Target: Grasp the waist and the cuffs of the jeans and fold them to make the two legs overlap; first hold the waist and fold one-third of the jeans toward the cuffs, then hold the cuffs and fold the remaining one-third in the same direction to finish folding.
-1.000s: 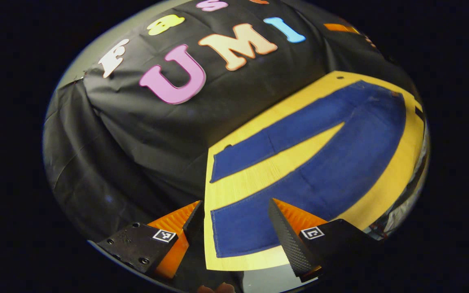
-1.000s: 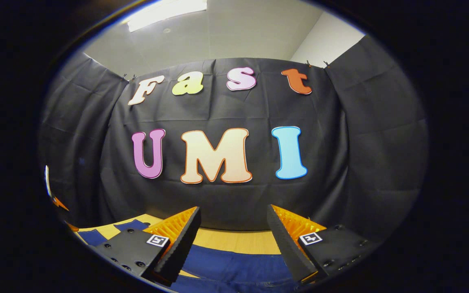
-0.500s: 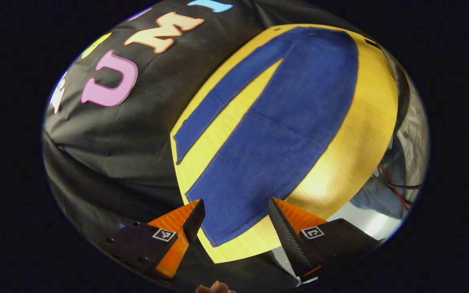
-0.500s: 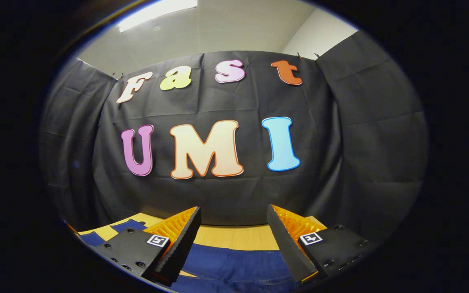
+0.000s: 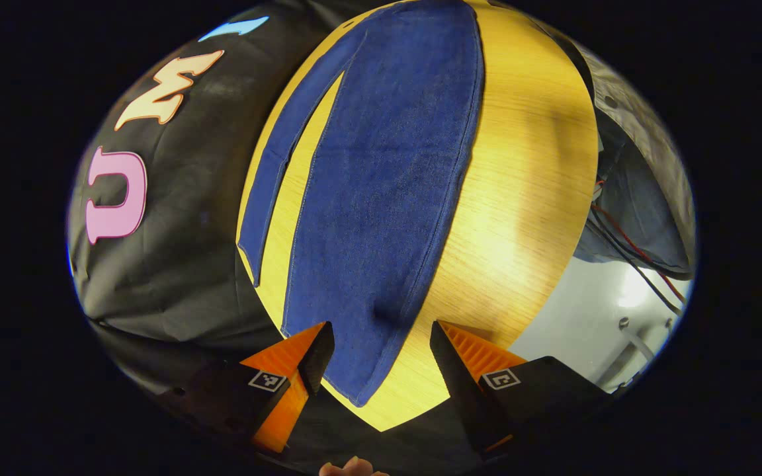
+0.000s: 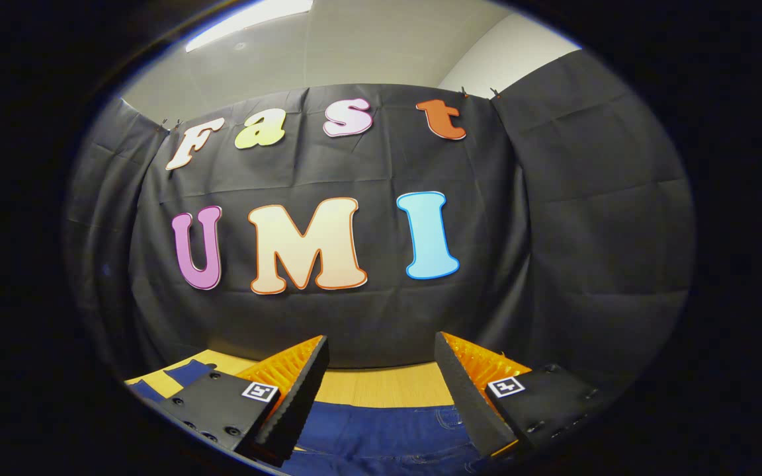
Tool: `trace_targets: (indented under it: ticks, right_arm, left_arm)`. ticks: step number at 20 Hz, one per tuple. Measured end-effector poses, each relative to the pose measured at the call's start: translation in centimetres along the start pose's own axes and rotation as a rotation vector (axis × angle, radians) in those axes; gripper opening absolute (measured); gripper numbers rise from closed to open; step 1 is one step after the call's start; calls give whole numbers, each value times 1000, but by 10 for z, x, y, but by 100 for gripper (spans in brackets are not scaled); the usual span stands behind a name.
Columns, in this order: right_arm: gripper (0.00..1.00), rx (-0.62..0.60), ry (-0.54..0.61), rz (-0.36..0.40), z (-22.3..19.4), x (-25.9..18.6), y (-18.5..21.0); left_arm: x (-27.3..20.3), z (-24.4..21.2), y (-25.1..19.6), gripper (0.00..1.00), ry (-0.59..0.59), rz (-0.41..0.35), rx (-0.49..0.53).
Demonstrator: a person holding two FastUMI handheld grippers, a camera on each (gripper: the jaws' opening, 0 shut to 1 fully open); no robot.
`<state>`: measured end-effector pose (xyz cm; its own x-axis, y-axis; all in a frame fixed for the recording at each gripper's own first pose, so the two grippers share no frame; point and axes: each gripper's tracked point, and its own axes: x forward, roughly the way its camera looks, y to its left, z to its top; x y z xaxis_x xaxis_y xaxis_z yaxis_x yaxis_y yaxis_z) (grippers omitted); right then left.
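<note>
A: How are the jeans [image 5: 381, 198] laid?
B: They are spread flat on the wooden table [image 5: 526, 198], legs parted, one cuff seen between the fingers of the left gripper [image 5: 376, 347].
A: And the grippers?
B: Both are held wide, nothing gripped. The right gripper [image 6: 381, 383] is poised above denim near the table's far edge.
</note>
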<state>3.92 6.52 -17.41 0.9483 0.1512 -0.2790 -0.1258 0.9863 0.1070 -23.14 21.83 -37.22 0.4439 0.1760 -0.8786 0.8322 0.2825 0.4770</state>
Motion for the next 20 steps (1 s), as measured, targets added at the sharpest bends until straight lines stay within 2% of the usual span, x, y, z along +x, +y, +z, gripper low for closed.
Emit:
trace_targets:
  ticks: [4,5,11,13,14,15,16,18,20]
  right_arm:
    - [99,11,0,-15,0,0,-1]
    - [98,9,-2,-21,0,-2,-2]
    - [98,-48,1,-77,-1,-8,-24]
    - [99,-66,14,-90,-5,-9,-33]
    - [99,-93,29,-82,-8,-12,-37]
    - [99,-141,36,-75,-10,-13,-41]
    - [99,-199,39,-68,-9,-14,-48]
    - [100,-320,33,-80,-5,-23,-68]
    - [98,-374,57,-82,-12,-30,-80]
  left_arm:
    - [11,5,8,91,-11,0,72]
    - [14,10,11,83,-25,4,82]
    - [30,16,29,82,-49,34,85]
    - [31,18,26,82,-49,1,92]
    - [31,19,22,77,-48,-22,92]
    - [32,18,18,65,-42,-54,83]
    - [33,19,17,64,-40,-71,75]
    - [35,20,17,50,-29,-106,61]
    - [38,18,15,46,-13,-137,39]
